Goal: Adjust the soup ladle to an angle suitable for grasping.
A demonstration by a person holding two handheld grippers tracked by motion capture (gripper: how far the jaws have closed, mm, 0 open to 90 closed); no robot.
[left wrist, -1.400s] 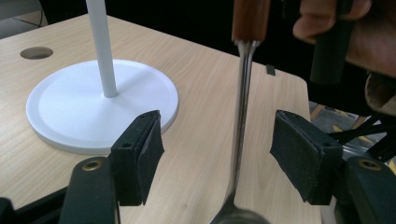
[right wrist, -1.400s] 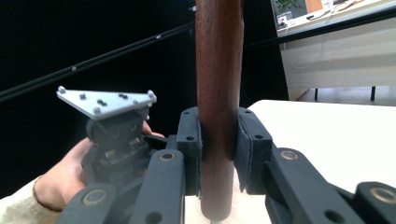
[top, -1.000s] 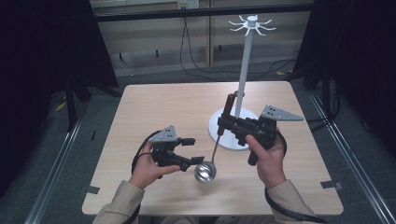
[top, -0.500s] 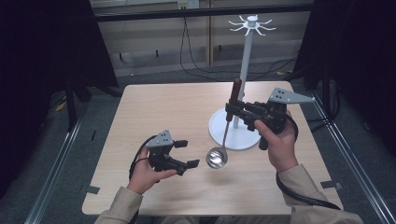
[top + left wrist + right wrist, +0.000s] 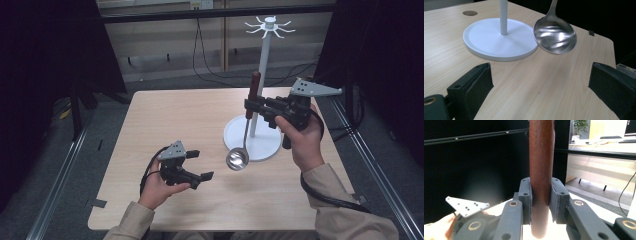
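Above the right half of the wooden table (image 5: 165, 120), the right gripper (image 5: 255, 106) was observed clamped on the dark wooden handle of a ladle (image 5: 244, 132), its jaws closed against both sides of that handle in the right gripper view (image 5: 541, 195). Compared with the frame one second earlier, the ladle had been raised and carried toward the white stand (image 5: 263, 75): its bowl then lay low near the front of the table between the two hands, whereas it now hung at the front edge of the stand's round base (image 5: 260, 145). The ladle had also swung from a clear slant to nearly upright. Its long axis ran close to vertical, handle end uppermost and steel bowl (image 5: 555, 36) lowest, with the bowl's hollow facing the person. In the left gripper view the bowl was seen clear of the tabletop, just beside the base rim. The left gripper (image 5: 195, 165) had drawn back toward the front left of the table since the earlier frame and was held low over the surface, its jaws standing wide apart with nothing between them. The right hand (image 5: 302, 142) had moved rearward and to the right. No brand, label or legible writing was found on any item.
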